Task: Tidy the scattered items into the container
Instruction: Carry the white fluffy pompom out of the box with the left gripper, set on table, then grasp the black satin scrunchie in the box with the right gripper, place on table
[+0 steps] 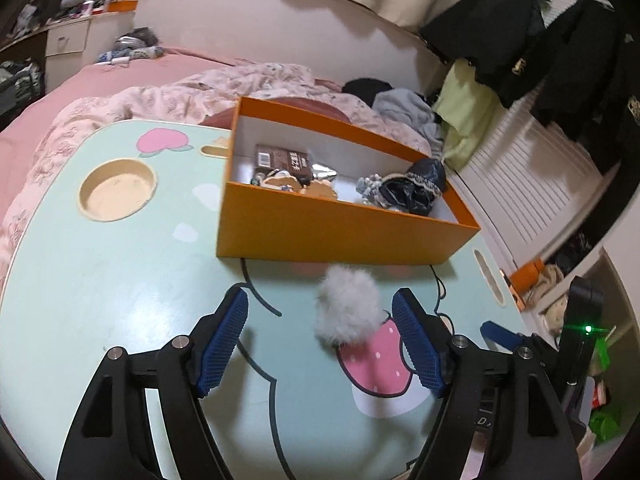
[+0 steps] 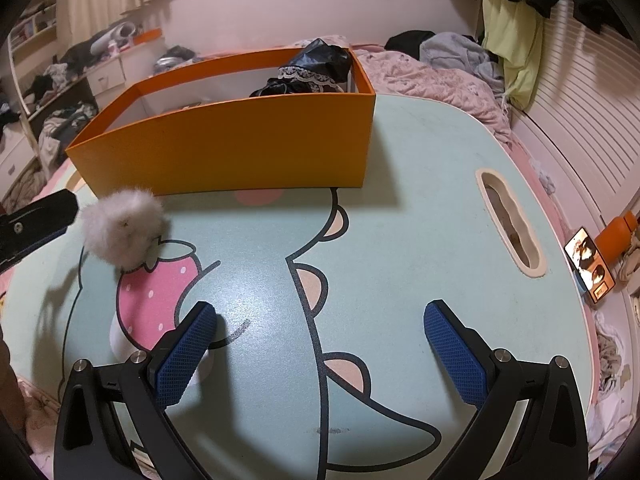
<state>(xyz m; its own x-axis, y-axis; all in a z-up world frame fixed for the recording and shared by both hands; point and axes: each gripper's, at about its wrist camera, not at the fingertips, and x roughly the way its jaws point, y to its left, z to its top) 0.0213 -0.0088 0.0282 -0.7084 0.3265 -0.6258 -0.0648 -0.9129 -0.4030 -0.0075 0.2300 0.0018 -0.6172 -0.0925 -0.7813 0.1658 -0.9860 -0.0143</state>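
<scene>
Through the left wrist view I am bringing my left hand-held gripper (image 1: 320,340) over the table (image 1: 120,280) with its blue pads spread wide apart and nothing between them yet; the fluffy white pompom (image 1: 347,307) is lying just in front of the orange box (image 1: 344,232), on the near side of its front wall, and closer to my right-side pad (image 1: 418,344) than to the other. I am judging this to be the pick-up step, so I am wanting to shift sideways until the pompom is centred, then close low on its body, since the fur will compress and could slip out of a shallow pinch. Inside the orange box, a brown packet (image 1: 282,160), some small trinkets I cannot identify and a dark lace-trimmed bundle (image 1: 416,188) are already lying, leaving bare floor in the middle for the drop. Through the right wrist view my right hand-held gripper (image 2: 320,344) is hovering over bare table, well to the right of the pompom (image 2: 122,228), its fingers also apart and gripping nothing; the pompom is sitting just before the orange box (image 2: 240,148), and I am keeping this side clear of the left one's path and of the box wall, which a nudge could slide.
</scene>
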